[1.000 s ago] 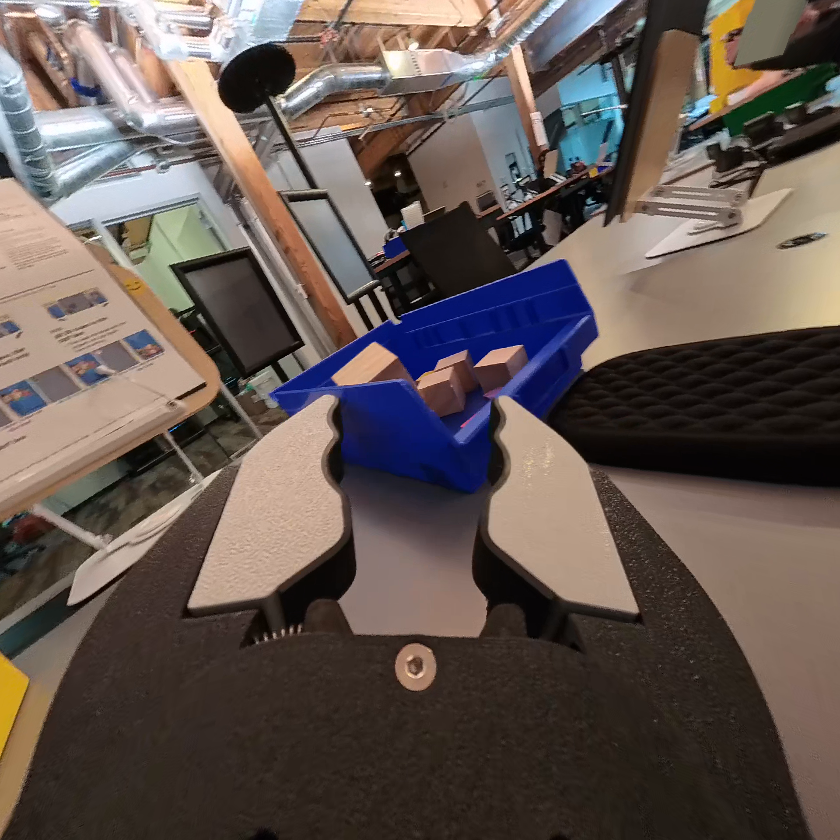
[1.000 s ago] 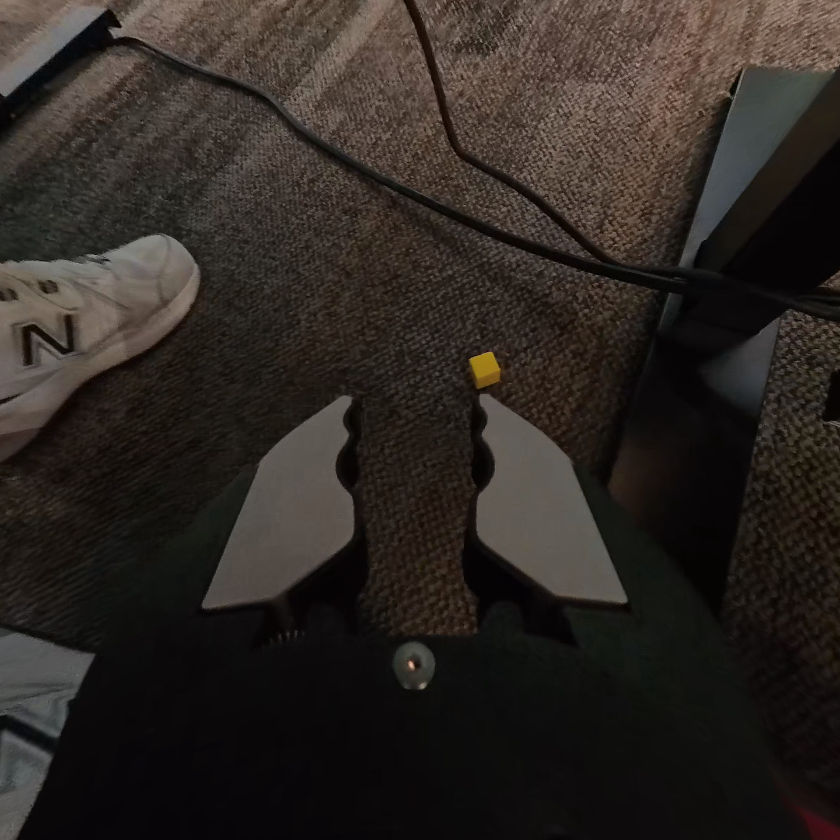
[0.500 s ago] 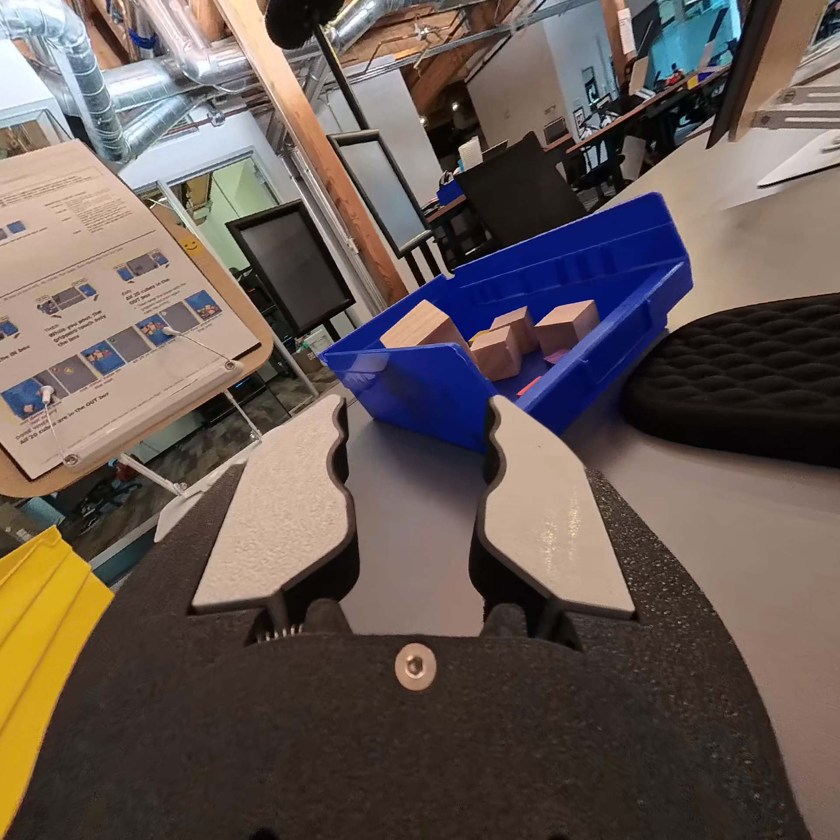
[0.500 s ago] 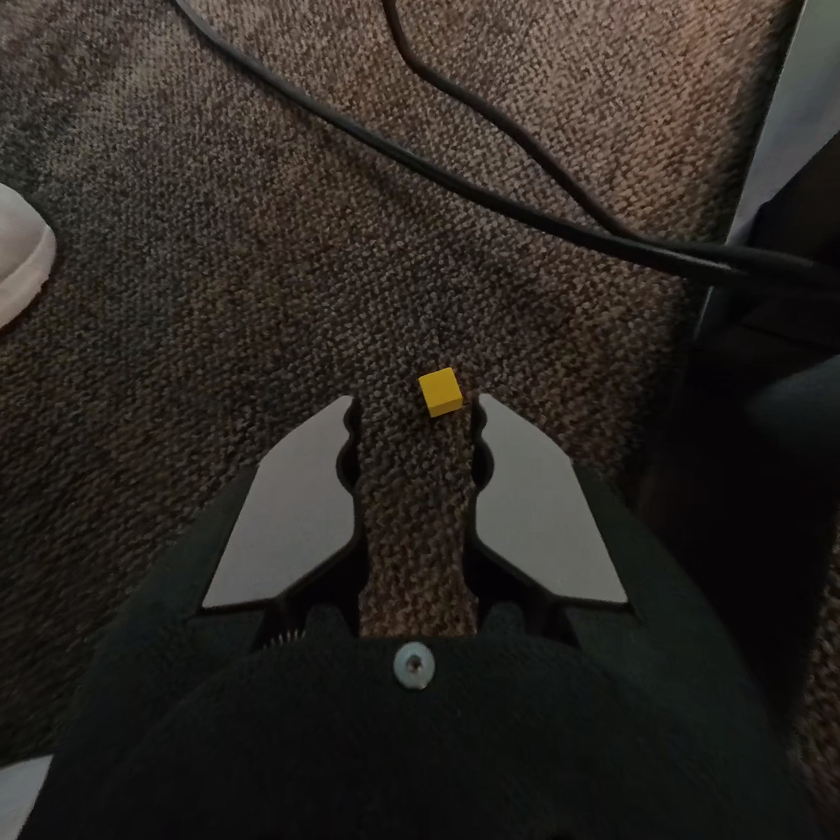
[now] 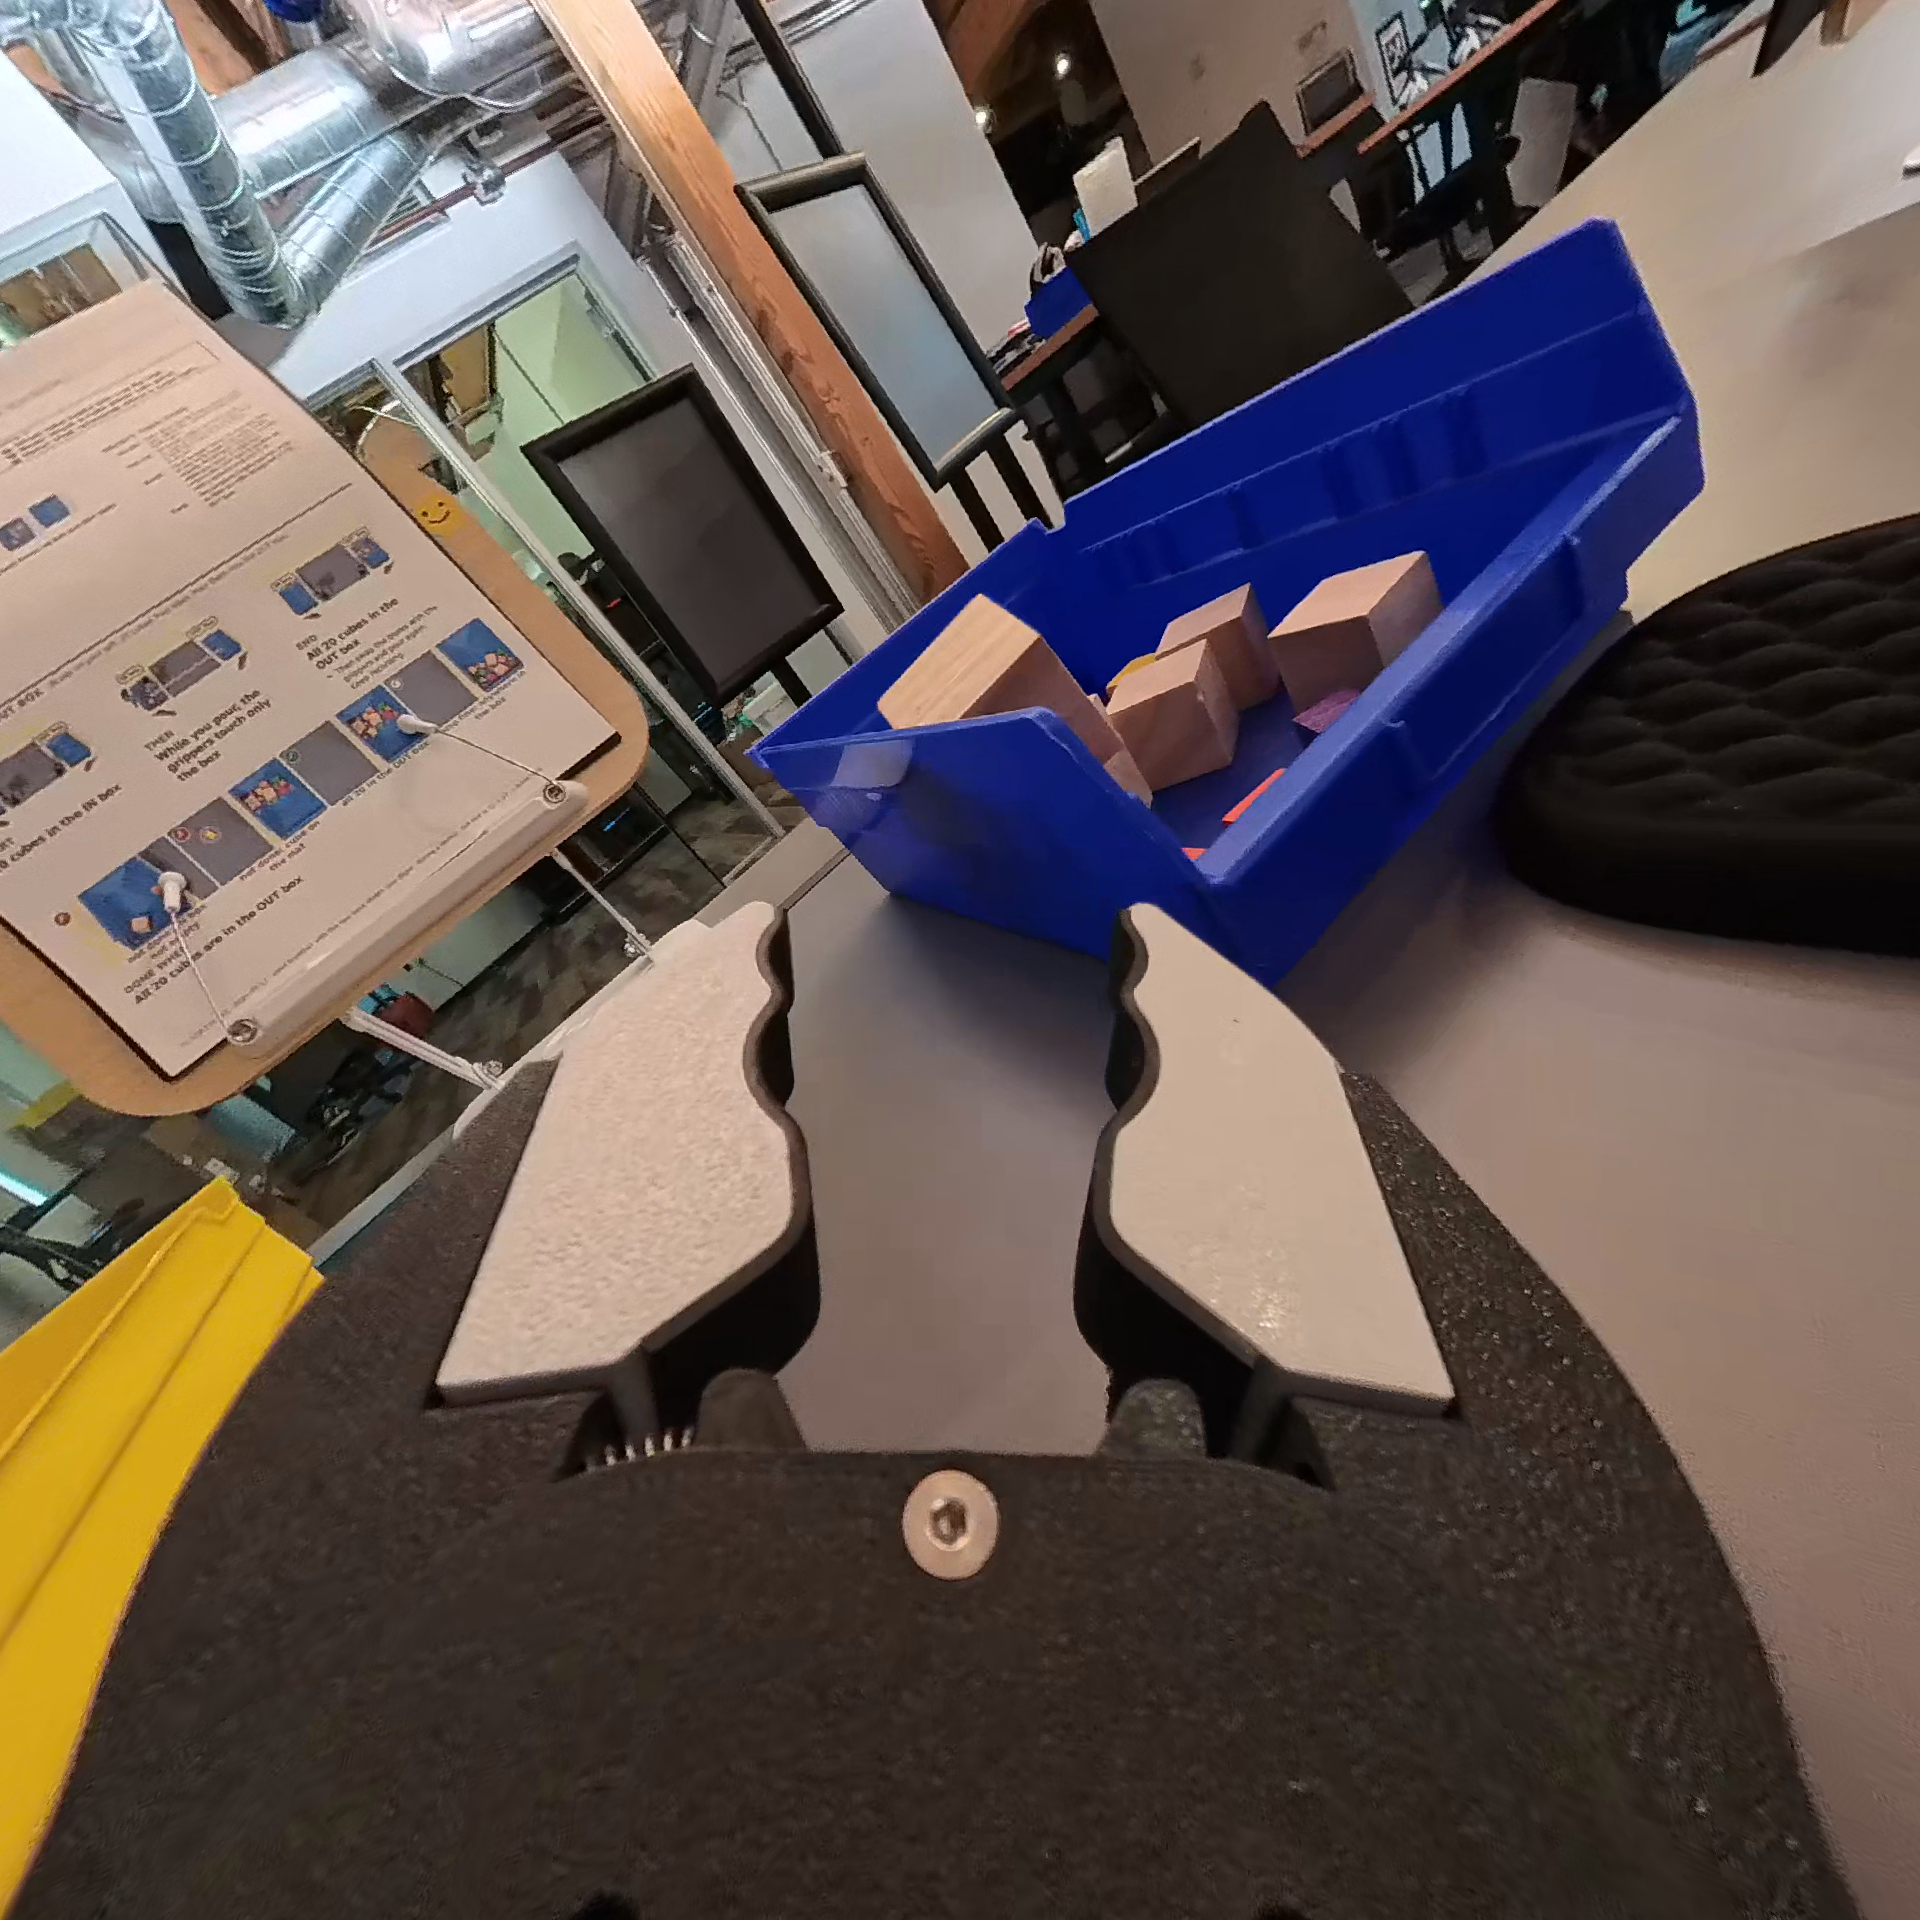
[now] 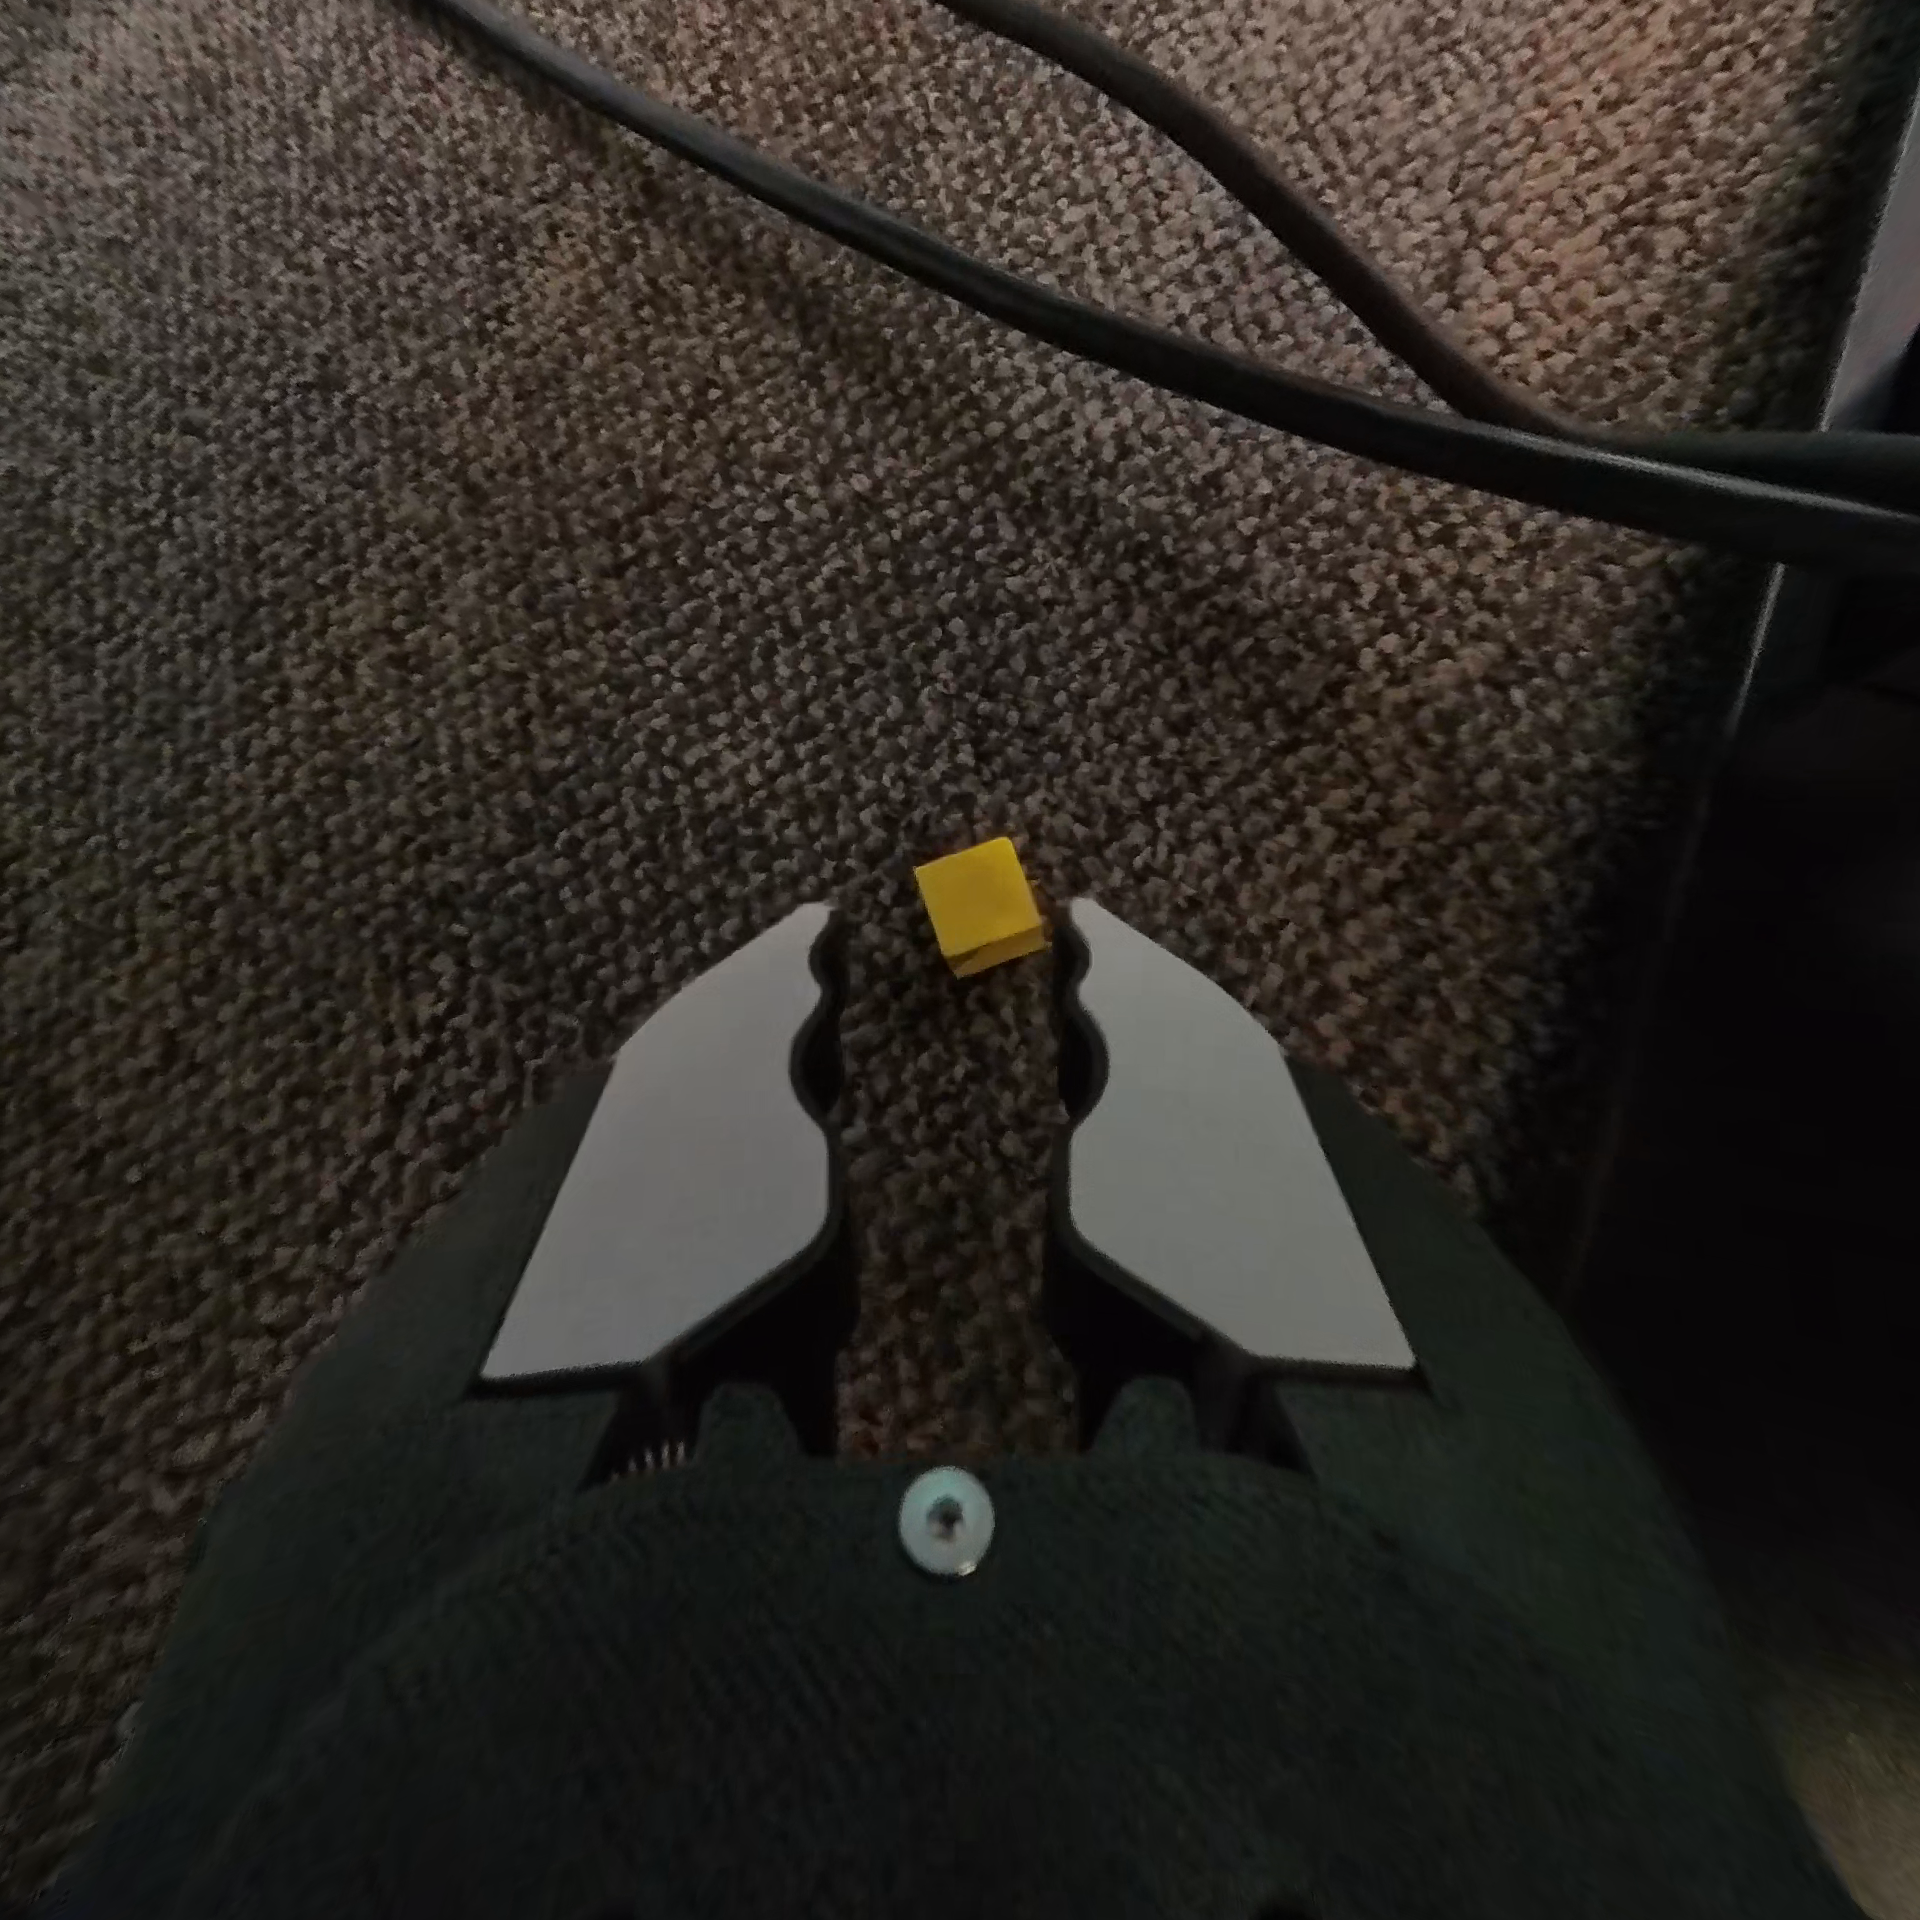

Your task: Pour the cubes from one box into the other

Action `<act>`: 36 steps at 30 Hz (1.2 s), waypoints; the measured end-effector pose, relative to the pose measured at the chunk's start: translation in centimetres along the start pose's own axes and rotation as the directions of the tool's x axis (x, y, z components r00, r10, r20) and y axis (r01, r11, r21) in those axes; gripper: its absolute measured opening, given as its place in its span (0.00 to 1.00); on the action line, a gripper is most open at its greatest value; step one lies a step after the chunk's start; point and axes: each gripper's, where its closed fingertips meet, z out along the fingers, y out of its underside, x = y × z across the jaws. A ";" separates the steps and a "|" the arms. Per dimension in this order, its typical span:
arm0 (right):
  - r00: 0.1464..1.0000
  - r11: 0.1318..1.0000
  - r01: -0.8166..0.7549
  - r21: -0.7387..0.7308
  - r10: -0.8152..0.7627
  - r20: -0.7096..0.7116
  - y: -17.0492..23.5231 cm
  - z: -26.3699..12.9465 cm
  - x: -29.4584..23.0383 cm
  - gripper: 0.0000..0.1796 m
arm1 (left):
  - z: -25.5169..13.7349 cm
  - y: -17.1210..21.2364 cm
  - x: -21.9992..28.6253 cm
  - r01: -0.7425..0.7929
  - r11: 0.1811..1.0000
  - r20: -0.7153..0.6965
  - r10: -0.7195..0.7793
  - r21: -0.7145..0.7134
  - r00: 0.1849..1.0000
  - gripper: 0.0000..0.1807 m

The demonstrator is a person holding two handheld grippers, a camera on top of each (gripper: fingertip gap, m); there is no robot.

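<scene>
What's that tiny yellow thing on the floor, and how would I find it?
Look down at the brown carpet, below the black cables that cross it. Just ahead of the right gripper, whose fingers are open, lies a yellow cube. It is the only bright thing on the floor.

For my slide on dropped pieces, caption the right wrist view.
Open right tool poised low over a small yellow cube on brown carpet, black cables beyond.

I count four wooden cubes point(image 5: 1174, 707) in one blue box point(image 5: 1039, 842), beside one yellow box point(image 5: 114, 1382). One yellow cube point(image 6: 979, 906) and two black cables point(image 6: 935, 249) lie below my right tool.
</scene>
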 end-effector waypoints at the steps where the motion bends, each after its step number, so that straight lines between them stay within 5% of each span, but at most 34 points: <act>1: 1.000 1.000 0.003 -0.006 -0.003 -0.007 0.0 0.2 0.1 0.21 | 0.0 0.0 0.1 -0.007 1.000 -0.002 0.007 -0.002 1.000 0.32; 23: 0.999 0.994 -0.034 -0.103 0.034 0.000 1.7 2.4 -0.2 0.13 | 0.3 0.5 0.0 -0.040 0.999 0.010 0.041 -0.030 0.999 0.28; 28: 0.999 0.994 -0.049 -0.100 0.051 0.010 1.7 0.9 -0.5 0.12 | 0.1 0.4 -0.2 -0.026 1.000 0.016 0.026 -0.017 1.000 0.27; 36: 0.958 0.952 -0.288 -0.105 0.287 -0.026 1.3 -4.7 -1.5 0.13 | -0.4 -0.4 -0.2 -0.044 0.998 0.036 0.042 0.048 0.998 0.23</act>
